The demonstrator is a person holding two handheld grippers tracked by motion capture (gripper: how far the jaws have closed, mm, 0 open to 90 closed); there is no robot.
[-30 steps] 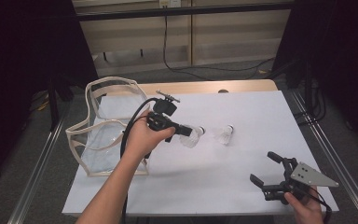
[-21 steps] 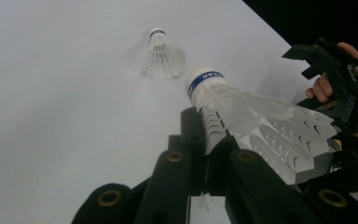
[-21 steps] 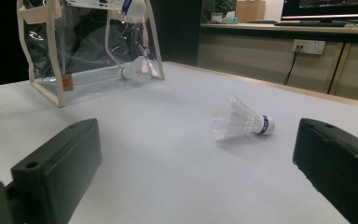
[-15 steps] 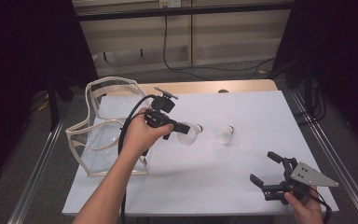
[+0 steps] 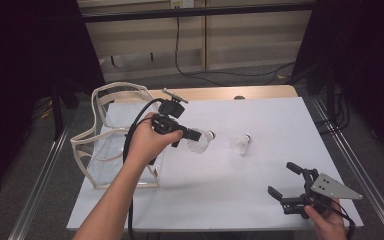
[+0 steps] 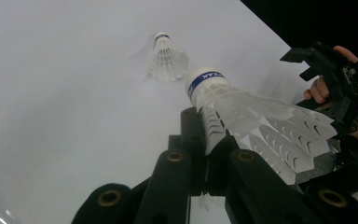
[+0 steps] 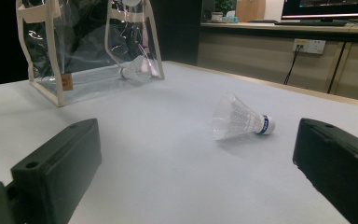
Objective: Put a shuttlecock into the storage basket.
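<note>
1. The left gripper [image 5: 194, 135] is clamping a white feathered shuttlecock with a blue band round its cork [image 6: 242, 109], its jaws pinching the feather skirt while the cork is pointing away from the hand. In the high view this held shuttlecock [image 5: 200, 143] is hanging just above the white counter [image 5: 260, 200], a little to the right of the clear plastic tote bag with cream trim [image 5: 111, 135].
2. A second white feathered shuttlecock [image 5: 240, 144] is lying on its side on the counter, near the held one but apart from it; it is also showing in the right gripper view [image 7: 240, 120].
3. The right gripper [image 5: 290, 185] is resting low at the counter's near right corner, jaws standing wide apart with nothing between them.
4. Judging by this, the step in hand is carrying the gripped shuttlecock to the bag, where another shuttlecock [image 7: 135, 69] appears to be lying inside already.
5. The next move is probably calling for swinging the left gripper over the bag's open top, lowering past the rim without snagging the feathers, then parting the jaws.
</note>
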